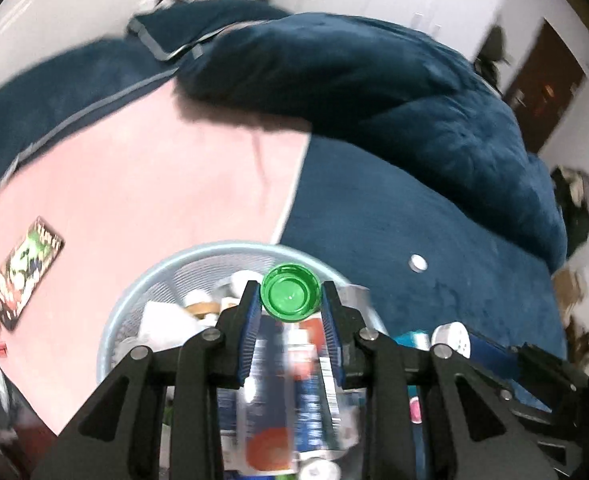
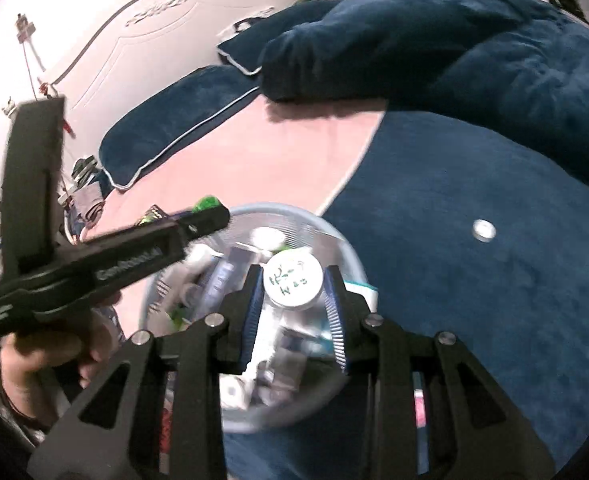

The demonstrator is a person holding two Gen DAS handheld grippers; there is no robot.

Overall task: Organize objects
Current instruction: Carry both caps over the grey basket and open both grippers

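Note:
In the left wrist view my left gripper is shut on a green round cap, its blue pads pressing both sides. Whatever hangs under the cap is blurred. It is held above a pale blue mesh basket filled with several small bottles and packs. In the right wrist view my right gripper is shut on a white-lidded jar with green handwriting, over the same basket. A hand holds the left gripper at the left there.
The basket rests on a bed with a pink sheet and a dark blue cover. A small round white disc lies on the blue cover. A colourful packet lies on the pink sheet. A heaped blue blanket fills the far side.

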